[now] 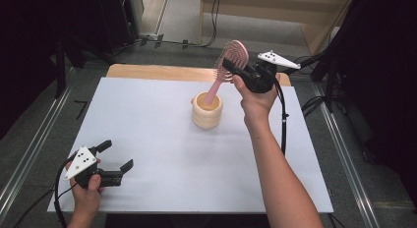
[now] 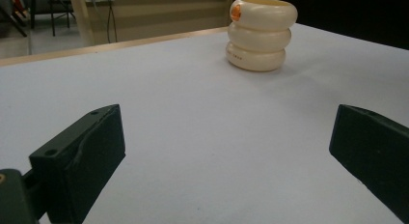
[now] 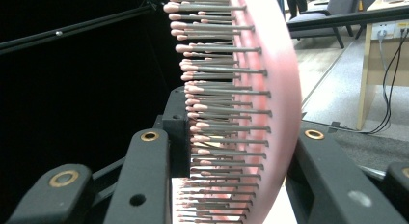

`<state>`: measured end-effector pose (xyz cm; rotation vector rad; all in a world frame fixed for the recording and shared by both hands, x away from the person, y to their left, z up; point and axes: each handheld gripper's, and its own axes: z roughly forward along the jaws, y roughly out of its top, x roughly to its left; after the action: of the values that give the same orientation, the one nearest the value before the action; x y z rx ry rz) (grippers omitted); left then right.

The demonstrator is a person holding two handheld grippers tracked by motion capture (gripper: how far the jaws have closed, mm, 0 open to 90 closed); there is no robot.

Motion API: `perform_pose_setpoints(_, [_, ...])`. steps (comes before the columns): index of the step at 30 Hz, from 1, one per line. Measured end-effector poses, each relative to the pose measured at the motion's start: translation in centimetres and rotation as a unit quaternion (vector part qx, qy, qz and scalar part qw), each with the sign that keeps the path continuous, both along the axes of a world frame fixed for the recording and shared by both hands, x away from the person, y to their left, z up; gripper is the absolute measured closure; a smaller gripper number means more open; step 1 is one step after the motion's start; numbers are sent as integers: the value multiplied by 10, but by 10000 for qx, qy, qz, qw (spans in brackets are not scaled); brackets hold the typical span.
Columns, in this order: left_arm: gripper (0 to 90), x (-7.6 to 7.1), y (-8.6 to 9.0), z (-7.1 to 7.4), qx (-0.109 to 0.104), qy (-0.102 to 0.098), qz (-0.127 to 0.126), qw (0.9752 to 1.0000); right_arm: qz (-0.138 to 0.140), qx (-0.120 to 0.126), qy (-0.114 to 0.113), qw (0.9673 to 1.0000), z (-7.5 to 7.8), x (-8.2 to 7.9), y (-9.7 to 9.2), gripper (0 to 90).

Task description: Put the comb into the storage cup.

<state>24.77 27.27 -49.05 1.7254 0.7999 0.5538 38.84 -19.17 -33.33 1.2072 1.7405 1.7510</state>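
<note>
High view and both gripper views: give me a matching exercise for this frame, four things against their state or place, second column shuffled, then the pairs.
Things
1. pink hairbrush
2. cream ringed holder
3. left gripper
4. right gripper

States or places
A. jaws wide apart, low over the near left of the white table, holding nothing
B. stands upright near the table's middle
C. clamped on the bristled head of the brush
D. tilted, handle end down in the holder's mouth, head up

Pairs: 1-D, 2-B, 3-A, 4-C
</note>
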Motion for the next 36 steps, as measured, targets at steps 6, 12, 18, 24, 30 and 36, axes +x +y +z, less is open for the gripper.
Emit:
perform_pose_setpoints(6, [0,0,0,0,2,2,4,10000,-36,-56,10,10000,-3,3,1,618])
perform_pose_setpoints(12, [0,0,0,0,5,3,1,10000,-51,-151,57,9999,-8,7,5,618])
perform_pose_setpoints(18, [0,0,0,0,1,6,1,10000,-42,-184,140,9997,-17,11,9,618])
perform_pose_setpoints(24, [0,0,0,0,1,-4,-4,10000,-71,-208,230,9995,-28,14,12,618])
perform_pose_setpoints(30, [0,0,0,0,0,-3,-2,10000,-77,-239,332,9991,-39,17,14,618])
perform_pose_setpoints(36, [0,0,0,0,-1,3,-8,10000,-65,-290,381,9988,-47,17,17,618])
